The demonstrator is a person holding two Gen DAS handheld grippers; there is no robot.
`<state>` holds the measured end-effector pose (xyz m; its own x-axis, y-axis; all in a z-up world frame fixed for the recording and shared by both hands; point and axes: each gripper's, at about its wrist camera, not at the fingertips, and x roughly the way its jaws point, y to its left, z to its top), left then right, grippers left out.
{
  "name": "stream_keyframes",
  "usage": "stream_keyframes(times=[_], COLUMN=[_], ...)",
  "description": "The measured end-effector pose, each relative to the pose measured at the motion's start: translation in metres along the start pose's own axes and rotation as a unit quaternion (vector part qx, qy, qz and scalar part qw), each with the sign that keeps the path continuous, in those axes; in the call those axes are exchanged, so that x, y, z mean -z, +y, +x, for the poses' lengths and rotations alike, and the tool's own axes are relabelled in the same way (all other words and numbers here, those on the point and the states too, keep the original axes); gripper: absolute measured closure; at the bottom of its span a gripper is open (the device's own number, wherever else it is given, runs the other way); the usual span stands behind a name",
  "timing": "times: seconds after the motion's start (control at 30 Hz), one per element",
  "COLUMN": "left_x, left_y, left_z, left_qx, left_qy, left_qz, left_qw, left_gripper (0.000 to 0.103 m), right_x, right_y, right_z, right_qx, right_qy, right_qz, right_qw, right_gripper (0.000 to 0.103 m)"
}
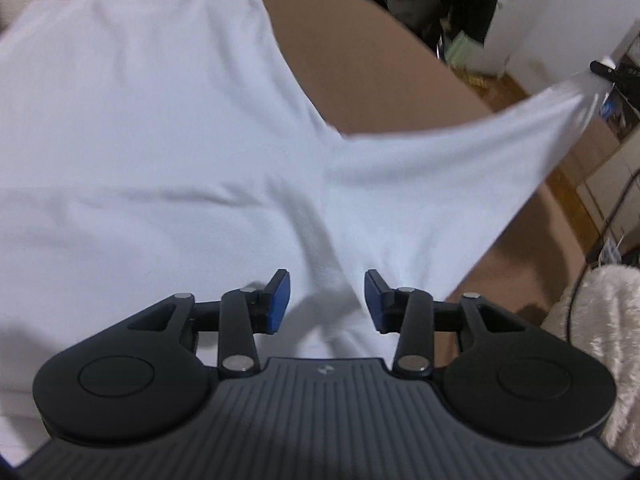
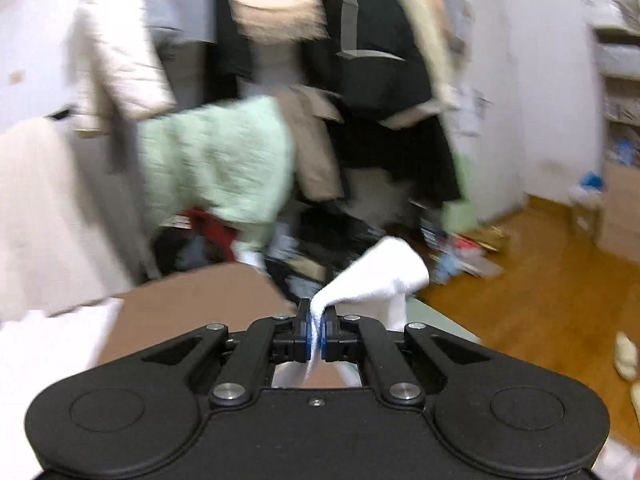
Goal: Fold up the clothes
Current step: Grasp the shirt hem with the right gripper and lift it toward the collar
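My right claw is clamped on a thin pinch of the white T-shirt and my left claw stands apart, holding nothing, so I judge a hard pull could slip the fabric free.

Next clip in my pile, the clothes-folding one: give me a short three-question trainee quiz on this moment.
1. True or false: the right gripper is shut on a part of the white garment.
2. What lies between the blue pads of the left gripper? A) a pinched fold B) nothing gripped, cloth lies below them C) a hanger
3. Fill in: the garment lies on a ___ table.

Key: 1 true; 2 B; 3 brown.
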<state>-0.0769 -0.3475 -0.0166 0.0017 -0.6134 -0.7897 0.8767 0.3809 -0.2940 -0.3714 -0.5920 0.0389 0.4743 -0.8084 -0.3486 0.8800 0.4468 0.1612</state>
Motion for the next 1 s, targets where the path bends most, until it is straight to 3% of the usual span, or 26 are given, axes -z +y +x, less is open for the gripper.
stream_keyframes(times=[0.17, 0.33, 0.53, 0.7, 0.87, 0.97, 1.0], left_x=[0.011, 0.023, 0.038, 0.052, 0.050, 0.049, 0.050], left_y=[0.045, 0.081, 0.127, 0.174, 0.203, 0.213, 0.216], left_z=[-0.053, -0.087, -0.138, -0.143, -0.147, -0.140, -0.135], left_qx=[-0.061, -0.151, -0.167, -0.171, -0.189, -0.216, -0.220], left_qy=[-0.035, -0.012, -0.077, -0.118, -0.131, -0.126, -0.117], left_qz=[-0.010, -0.008, -0.056, -0.137, -0.162, -0.169, -0.173], left_qw=[0.9974, 0.9884, 0.9813, 0.9684, 0.9596, 0.9534, 0.9530], left_gripper=[0.060, 0.057, 0.052, 0.052, 0.052, 0.052, 0.052], right_x=[-0.024, 0.000, 0.046, 0.085, 0.114, 0.140, 0.149], right_y=[0.080, 0.179, 0.299, 0.376, 0.418, 0.442, 0.451], right_z=[-0.038, -0.048, -0.062, -0.074, -0.072, -0.064, -0.060], right_qx=[-0.124, -0.239, -0.339, -0.394, -0.426, -0.427, -0.426], right_qy=[0.000, 0.054, 0.079, 0.096, 0.112, 0.133, 0.148], right_qz=[-0.023, -0.040, -0.090, -0.112, -0.128, -0.171, -0.189], right_qw=[0.992, 0.969, 0.933, 0.907, 0.889, 0.878, 0.872], right_gripper=[0.099, 0.099, 0.099, 0.099, 0.099, 0.093, 0.086])
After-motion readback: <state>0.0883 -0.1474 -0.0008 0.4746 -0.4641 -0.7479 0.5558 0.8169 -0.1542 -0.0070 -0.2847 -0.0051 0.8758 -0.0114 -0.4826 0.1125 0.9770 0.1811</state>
